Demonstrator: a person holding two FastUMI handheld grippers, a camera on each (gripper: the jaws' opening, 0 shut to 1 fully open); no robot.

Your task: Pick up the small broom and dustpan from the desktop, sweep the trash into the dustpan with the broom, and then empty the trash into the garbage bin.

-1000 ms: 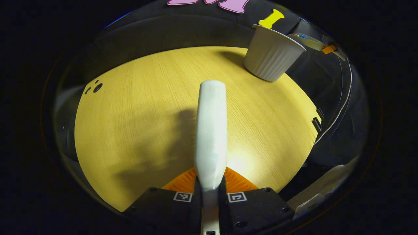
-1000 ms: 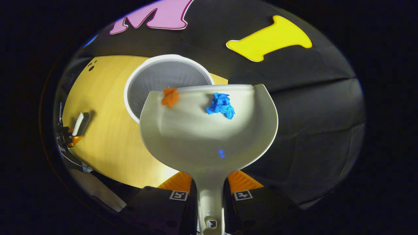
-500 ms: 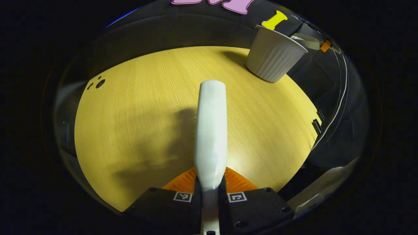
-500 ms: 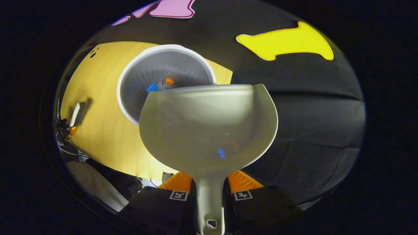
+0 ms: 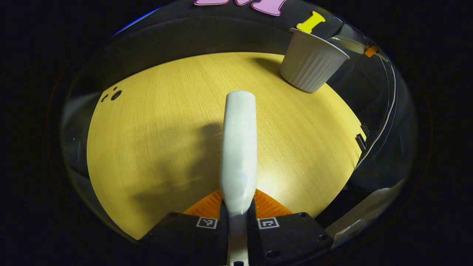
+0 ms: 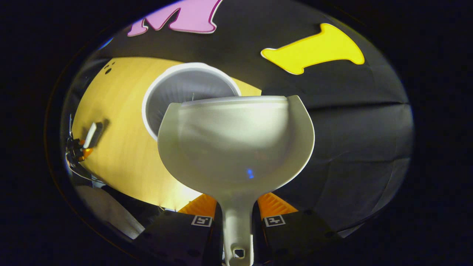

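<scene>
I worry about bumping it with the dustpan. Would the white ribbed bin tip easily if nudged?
Probably yes. The bin is narrower at its base than at its rim and looks like thin plastic, so likely light. It stands near the table edge, with the dustpan held over it, so a nudge might topple it.

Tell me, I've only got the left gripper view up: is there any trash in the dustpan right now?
Observer: No. In the right gripper view the dustpan is bare, with no scraps lying in it.
Operator: Is it lined up with the bin?
Observer: Its front lip overlaps the near side of the bin opening in that view. The pan hides the rest of the inside.
Operator: And the grip?
Observer: The right tongs are shut on the dustpan's handle, one finger on each side.
</scene>
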